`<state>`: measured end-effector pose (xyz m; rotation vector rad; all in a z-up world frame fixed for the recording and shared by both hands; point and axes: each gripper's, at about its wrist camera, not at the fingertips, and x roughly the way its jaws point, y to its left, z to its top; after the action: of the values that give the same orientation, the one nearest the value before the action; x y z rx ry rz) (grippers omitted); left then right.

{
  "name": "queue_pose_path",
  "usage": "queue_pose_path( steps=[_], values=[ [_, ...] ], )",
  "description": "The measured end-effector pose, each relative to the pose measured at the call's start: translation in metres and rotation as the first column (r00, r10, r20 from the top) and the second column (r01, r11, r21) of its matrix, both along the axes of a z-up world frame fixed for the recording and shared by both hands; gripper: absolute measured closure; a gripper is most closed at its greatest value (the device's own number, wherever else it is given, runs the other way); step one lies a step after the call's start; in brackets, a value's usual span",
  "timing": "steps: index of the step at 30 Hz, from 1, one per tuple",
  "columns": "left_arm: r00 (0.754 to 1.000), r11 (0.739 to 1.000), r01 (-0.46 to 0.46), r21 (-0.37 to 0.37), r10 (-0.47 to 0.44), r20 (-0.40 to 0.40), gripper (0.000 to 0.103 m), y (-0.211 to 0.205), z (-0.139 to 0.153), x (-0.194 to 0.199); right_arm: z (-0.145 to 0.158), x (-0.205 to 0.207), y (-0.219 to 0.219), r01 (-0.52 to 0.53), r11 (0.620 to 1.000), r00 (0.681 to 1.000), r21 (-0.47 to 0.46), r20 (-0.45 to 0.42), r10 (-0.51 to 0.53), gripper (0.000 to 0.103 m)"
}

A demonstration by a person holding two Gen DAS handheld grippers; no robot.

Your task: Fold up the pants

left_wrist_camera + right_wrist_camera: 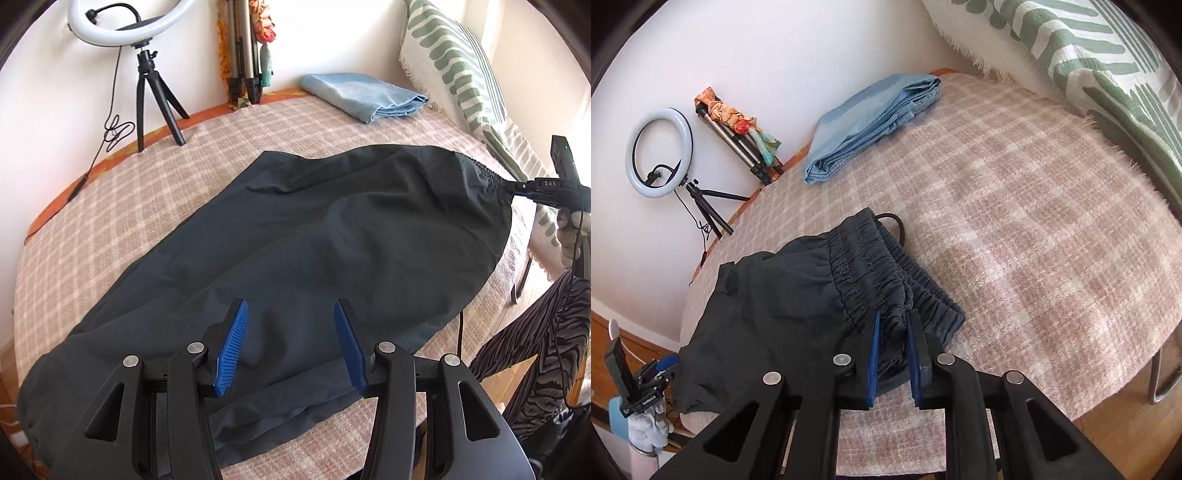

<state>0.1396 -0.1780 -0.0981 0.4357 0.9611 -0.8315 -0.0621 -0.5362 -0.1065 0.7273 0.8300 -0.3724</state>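
1. Black pants [295, 229] lie spread across the checked blanket [207, 147] on the bed, legs toward the left gripper, waistband toward the right.
2. Left gripper [290, 343]: jaws spread wide, blue pads [232, 347] clear of the cloth, nothing gripped; it hovers above the leg end.
3. Right gripper [892, 354]: jaws nearly closed, pinching the gathered elastic waistband [871, 266], which is bunched in folds between the pads.
4. In the left wrist view the waistband corner is pulled taut at the right gripper.
5. Folded blue jeans [364, 96] lie near the wall, well apart from the pants.
6. Ring light [129, 22] on a tripod stands by the wall.
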Motion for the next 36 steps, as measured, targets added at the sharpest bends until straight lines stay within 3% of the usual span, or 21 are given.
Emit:
queue_pose_path(
  steps=[2, 4, 5, 6, 8, 11, 18, 22, 24, 27, 30, 33, 36],
  values=[
    [1.0, 1.0, 0.021, 0.012, -0.02, -0.017, 0.056, -0.005, -0.007, -0.002, -0.004, -0.001, -0.001, -0.046, 0.999, 0.999, -0.011, -0.024, 0.046, 0.089],
    [0.999, 0.999, 0.03, 0.029, -0.029, -0.041, 0.056, -0.009, -0.015, -0.003, -0.011, 0.004, -0.001, -0.113, 0.993, 0.992, 0.026, -0.059, 0.114, 0.072],
    [0.998, 0.999, 0.036, 0.035, -0.034, -0.057, 0.056, -0.011, -0.02, -0.004, -0.012, 0.006, -0.001, -0.129, 0.992, 0.988, 0.014, -0.089, 0.129, 0.057],
    [0.997, 0.998, 0.041, 0.038, -0.039, -0.071, 0.056, -0.011, -0.024, -0.006, -0.008, 0.006, -0.002, -0.135, 0.991, 0.987, -0.023, -0.094, 0.132, 0.056],
    [0.995, 0.997, 0.049, 0.056, -0.044, -0.091, 0.056, -0.012, -0.032, -0.01, 0.007, 0.009, -0.01, -0.153, 0.985, 0.987, -0.084, -0.052, 0.149, 0.054],
    [0.994, 0.994, 0.062, 0.094, -0.052, -0.101, 0.056, -0.013, -0.041, -0.014, 0.021, 0.029, -0.032, -0.204, 0.971, 0.978, -0.122, 0.019, 0.208, 0.033],
    [0.994, 0.99, 0.045, 0.137, -0.031, -0.108, 0.056, -0.012, -0.052, -0.017, -0.013, 0.102, -0.058, -0.328, 0.943, 0.944, -0.063, 0.023, 0.33, 0.03],
    [0.993, 0.988, 0.036, 0.152, -0.019, -0.113, 0.056, -0.011, -0.056, -0.016, -0.039, 0.118, -0.055, -0.389, 0.921, 0.921, -0.03, -0.004, 0.389, 0.026],
    [0.993, 0.988, 0.034, 0.153, -0.016, -0.118, 0.056, -0.011, -0.058, -0.014, -0.042, 0.118, -0.049, -0.411, 0.91, 0.91, -0.052, 0.029, 0.413, 0.02],
    [0.993, 0.988, 0.035, 0.148, -0.018, -0.115, 0.056, -0.012, -0.058, -0.013, -0.045, 0.119, -0.034, -0.443, 0.891, 0.894, -0.099, 0.026, 0.447, 0.023],
    [0.993, 0.99, 0.031, 0.137, -0.015, -0.115, 0.056, -0.012, -0.06, -0.009, -0.044, 0.119, -0.023, -0.45, 0.88, 0.891, -0.154, -0.007, 0.454, 0.046],
    [0.994, 0.991, 0.03, 0.134, -0.015, -0.11, 0.056, -0.012, -0.059, -0.01, -0.041, 0.114, -0.021, -0.422, 0.891, 0.905, -0.17, -0.014, 0.426, 0.061],
    [0.994, 0.991, 0.032, 0.131, -0.019, -0.106, 0.056, -0.01, -0.059, -0.011, -0.026, 0.104, -0.02, -0.384, 0.905, 0.92, -0.184, 0.01, 0.392, 0.068]
  ],
)
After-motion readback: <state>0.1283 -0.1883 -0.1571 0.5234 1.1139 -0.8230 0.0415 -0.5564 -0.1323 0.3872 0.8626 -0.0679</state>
